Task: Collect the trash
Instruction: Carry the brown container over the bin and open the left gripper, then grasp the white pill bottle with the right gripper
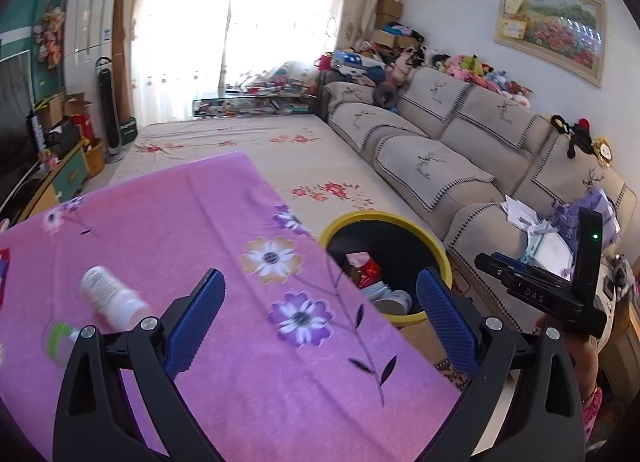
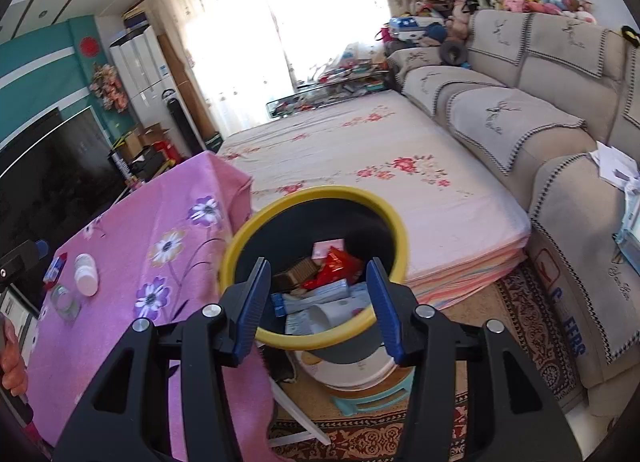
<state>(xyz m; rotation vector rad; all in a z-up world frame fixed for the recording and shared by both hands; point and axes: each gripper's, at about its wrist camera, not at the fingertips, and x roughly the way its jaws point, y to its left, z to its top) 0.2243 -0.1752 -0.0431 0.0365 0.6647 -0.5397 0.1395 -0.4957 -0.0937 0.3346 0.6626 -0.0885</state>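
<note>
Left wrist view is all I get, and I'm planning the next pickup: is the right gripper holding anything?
Observer: No. The right gripper is open and empty, above the yellow-rimmed bin.
Operator: My left edge is cut off. What's by the white bottle?
Observer: A small red-and-blue packet lies beside the white bottle.
Operator: Is the bin on the floor?
Observer: No, it seems raised on a teal stool.
</note>
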